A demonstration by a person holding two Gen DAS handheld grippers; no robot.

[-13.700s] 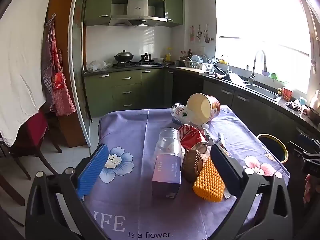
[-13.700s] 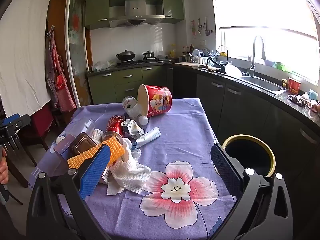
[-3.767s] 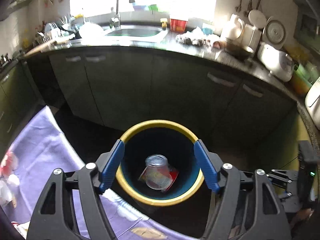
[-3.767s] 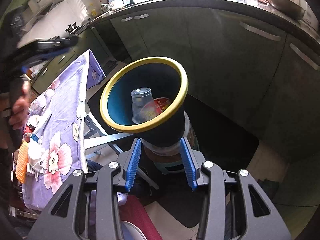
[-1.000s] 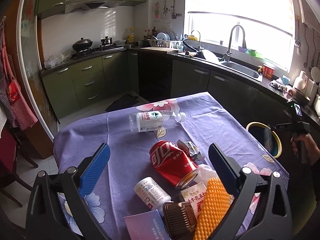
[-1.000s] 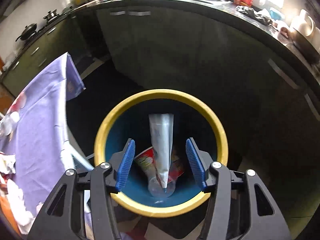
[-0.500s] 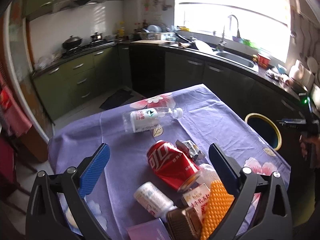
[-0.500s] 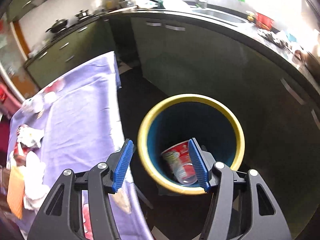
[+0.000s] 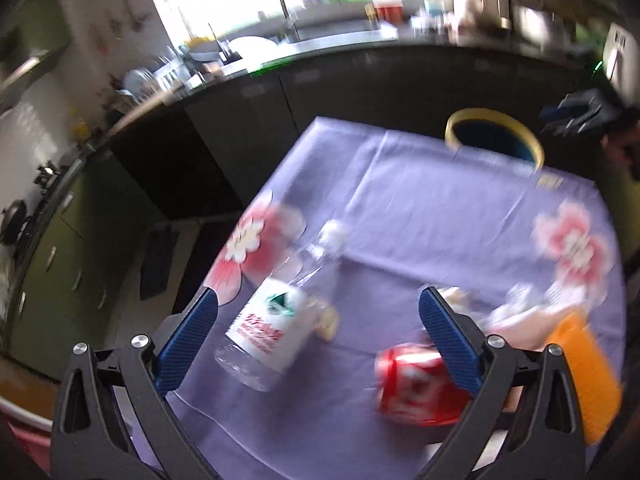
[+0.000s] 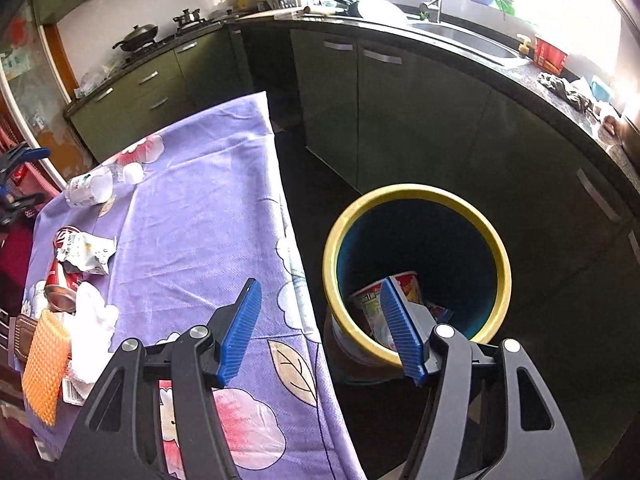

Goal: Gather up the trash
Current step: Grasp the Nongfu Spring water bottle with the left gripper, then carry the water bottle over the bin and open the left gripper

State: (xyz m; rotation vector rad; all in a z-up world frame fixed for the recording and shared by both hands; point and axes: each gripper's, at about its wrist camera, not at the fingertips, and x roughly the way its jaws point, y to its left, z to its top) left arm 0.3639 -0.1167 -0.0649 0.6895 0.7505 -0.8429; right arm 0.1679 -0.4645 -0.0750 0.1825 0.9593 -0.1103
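My left gripper (image 9: 316,316) is open above the purple tablecloth (image 9: 440,208), and a clear plastic bottle (image 9: 276,316) with a white label lies just ahead of its left finger. A crushed red can (image 9: 416,388) lies by its right finger. My right gripper (image 10: 320,312) hangs over the table's edge beside the yellow-rimmed bin (image 10: 416,196); its jaws are opening with nothing between them. A red cup (image 10: 384,304) and other trash lie inside the bin. The same bottle (image 10: 90,188) and can (image 10: 60,276) show far left in the right wrist view.
An orange foam net (image 9: 584,376), white tissue (image 10: 92,320) and a crumpled wrapper (image 10: 86,254) lie on the cloth. Dark green cabinets (image 10: 420,92) and the sink counter (image 10: 472,44) stand behind the bin. The other gripper, held by a hand (image 9: 576,112), shows past the bin (image 9: 496,136).
My left gripper has rolled and swung over the table, so the bottle now lies close before it. My right gripper has pulled back from the bin toward the table, jaws wider.
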